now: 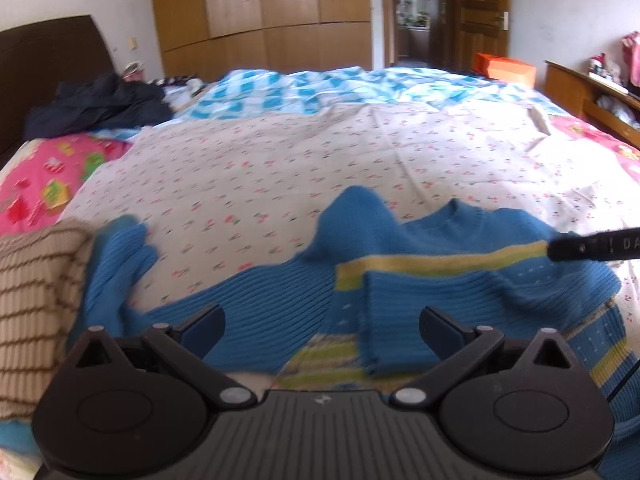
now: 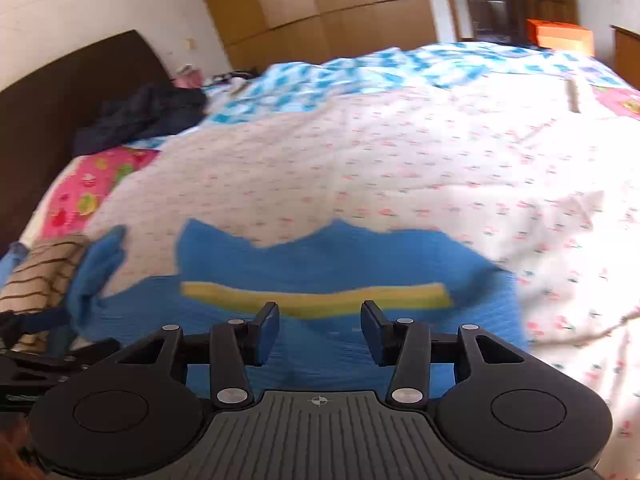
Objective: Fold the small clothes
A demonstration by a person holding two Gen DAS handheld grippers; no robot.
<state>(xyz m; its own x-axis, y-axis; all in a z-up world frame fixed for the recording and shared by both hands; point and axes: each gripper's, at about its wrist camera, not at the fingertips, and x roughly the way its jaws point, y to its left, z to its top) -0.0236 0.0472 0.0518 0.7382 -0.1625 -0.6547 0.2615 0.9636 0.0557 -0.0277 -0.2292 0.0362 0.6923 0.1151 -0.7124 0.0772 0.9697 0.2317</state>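
A blue ribbed sweater with a yellow chest stripe lies flat on the flowered bedsheet. One sleeve is folded across its body; the other sleeve trails off to the left. My left gripper hovers over the sweater's lower part, jaws wide open and empty. My right gripper is just above the sweater near the yellow stripe, open, with no cloth pinched. In the left wrist view one black finger of the right gripper pokes in over the sweater's right shoulder.
A beige garment with brown stripes lies by the left sleeve. Dark clothes are heaped near the headboard, next to a pink pillow. Behind the sheet is a blue checked quilt, with an orange box and a wooden shelf.
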